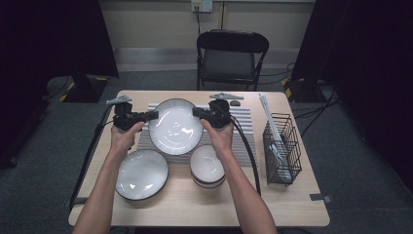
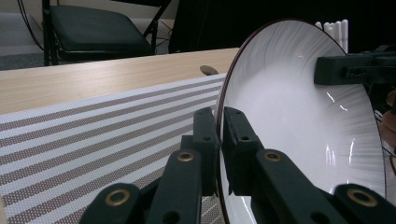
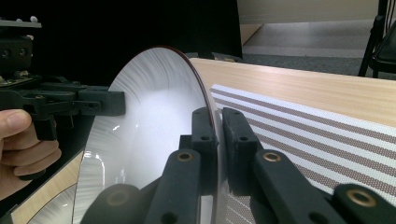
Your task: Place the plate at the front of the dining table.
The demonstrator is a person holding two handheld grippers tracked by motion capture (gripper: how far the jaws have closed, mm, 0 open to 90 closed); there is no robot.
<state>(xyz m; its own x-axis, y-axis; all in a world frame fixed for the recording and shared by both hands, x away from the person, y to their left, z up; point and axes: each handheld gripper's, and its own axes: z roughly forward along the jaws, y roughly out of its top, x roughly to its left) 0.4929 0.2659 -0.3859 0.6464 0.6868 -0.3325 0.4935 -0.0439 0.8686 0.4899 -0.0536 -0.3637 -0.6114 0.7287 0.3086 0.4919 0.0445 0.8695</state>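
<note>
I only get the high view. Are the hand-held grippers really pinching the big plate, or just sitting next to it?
Observer: In the left gripper view, the left hand-held gripper has the rim of the big plate squeezed between its jaws, one on each side.
Operator: And the other one?
Observer: It's the same. In the right gripper view, the right hand-held gripper is clamped on the opposite rim.
Operator: Is the plate just plain white?
Observer: Not quite. Up close it has fine lines fanning out to the edge and a thin dark line round the rim.
</note>
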